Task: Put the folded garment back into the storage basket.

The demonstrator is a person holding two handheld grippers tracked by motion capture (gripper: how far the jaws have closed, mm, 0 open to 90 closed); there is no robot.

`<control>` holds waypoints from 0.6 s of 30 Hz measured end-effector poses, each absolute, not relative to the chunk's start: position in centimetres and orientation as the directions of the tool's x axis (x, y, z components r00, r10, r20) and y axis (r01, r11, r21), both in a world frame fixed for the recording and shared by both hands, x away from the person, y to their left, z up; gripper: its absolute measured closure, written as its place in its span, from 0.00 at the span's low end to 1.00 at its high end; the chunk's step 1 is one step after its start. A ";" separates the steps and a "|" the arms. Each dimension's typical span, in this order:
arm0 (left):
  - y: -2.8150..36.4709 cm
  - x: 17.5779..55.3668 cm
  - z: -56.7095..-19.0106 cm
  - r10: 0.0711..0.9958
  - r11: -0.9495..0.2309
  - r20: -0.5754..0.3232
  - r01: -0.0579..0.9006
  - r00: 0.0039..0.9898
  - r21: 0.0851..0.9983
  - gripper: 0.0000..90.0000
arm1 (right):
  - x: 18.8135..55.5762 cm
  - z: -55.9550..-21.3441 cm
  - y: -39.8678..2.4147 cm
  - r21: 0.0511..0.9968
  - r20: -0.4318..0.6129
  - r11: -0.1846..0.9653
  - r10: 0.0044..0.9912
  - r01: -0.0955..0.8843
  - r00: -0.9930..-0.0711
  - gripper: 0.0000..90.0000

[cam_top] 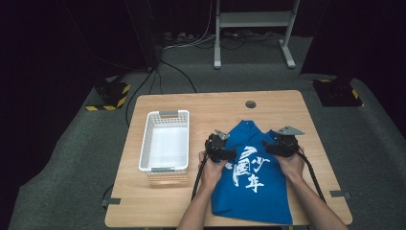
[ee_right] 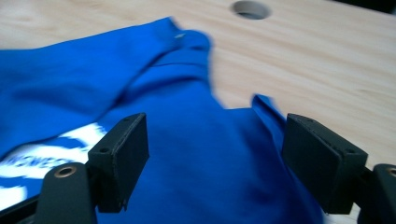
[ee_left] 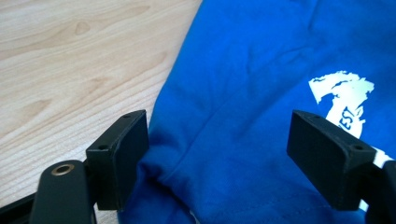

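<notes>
From the high view, your left gripper (cam_top: 221, 147) sits at the near-left edge of the blue T-shirt (cam_top: 253, 191), and your right gripper (cam_top: 281, 143) sits at the shirt's opposite edge, level with the left one. The shirt lies flat on the wooden table (cam_top: 210, 105), its white printed characters (cam_top: 250, 167) between your two grippers and its collar end pointing away beyond them. A white plastic basket (cam_top: 164, 141) stands just outside your left gripper, apart from the shirt. A round cable hole (cam_top: 250, 104) in the tabletop lies beyond both grippers.

In the left gripper view, your left gripper (ee_left: 217, 154) has its jaws standing wide apart. The blue fabric (ee_left: 261, 84) spreads between and ahead of them, with a crease running under the gap; the pads do not press on it. The shirt's edge runs right by the left-hand jaw, with bare table beyond.

In the right gripper view, your right gripper (ee_right: 215, 149) likewise has its jaws spread wide over the shirt (ee_right: 196, 154), nothing clamped between them. The collar (ee_right: 187, 44) lies ahead of the jaws, and the cable hole (ee_right: 251, 8) sits farther on. This view is somewhat blurred.
</notes>
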State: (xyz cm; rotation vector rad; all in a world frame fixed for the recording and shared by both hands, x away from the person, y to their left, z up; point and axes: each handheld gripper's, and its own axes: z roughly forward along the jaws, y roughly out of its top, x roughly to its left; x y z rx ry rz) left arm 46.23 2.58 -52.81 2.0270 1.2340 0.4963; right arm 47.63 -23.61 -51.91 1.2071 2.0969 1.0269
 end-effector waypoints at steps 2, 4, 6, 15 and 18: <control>2.7 46.3 -53.0 0.882 -0.300 -0.034 0.617 0.470 0.728 0.23 | 47.6 -52.2 -23.1 0.802 -0.055 0.337 0.864 0.493 -0.501 0.25; 2.8 46.4 -53.2 0.884 -0.307 -0.027 0.624 0.466 0.719 0.23 | 47.5 -52.5 -22.6 0.795 -0.049 0.352 0.849 0.495 -0.525 0.25; 3.0 46.5 -53.5 0.891 -0.309 -0.020 0.640 0.453 0.704 0.23 | 47.7 -52.9 -22.5 0.780 -0.042 0.371 0.834 0.504 -0.550 0.25; 4.9 46.8 -53.3 0.924 -0.247 -0.042 0.674 0.381 0.696 0.24 | 48.8 -53.9 -24.9 0.741 -0.016 0.350 0.862 0.572 -0.507 0.21; 4.4 46.3 -53.3 0.904 -0.261 -0.056 0.651 0.424 0.713 0.23 | 48.4 -53.5 -24.8 0.746 -0.067 0.376 0.863 0.549 -0.501 0.22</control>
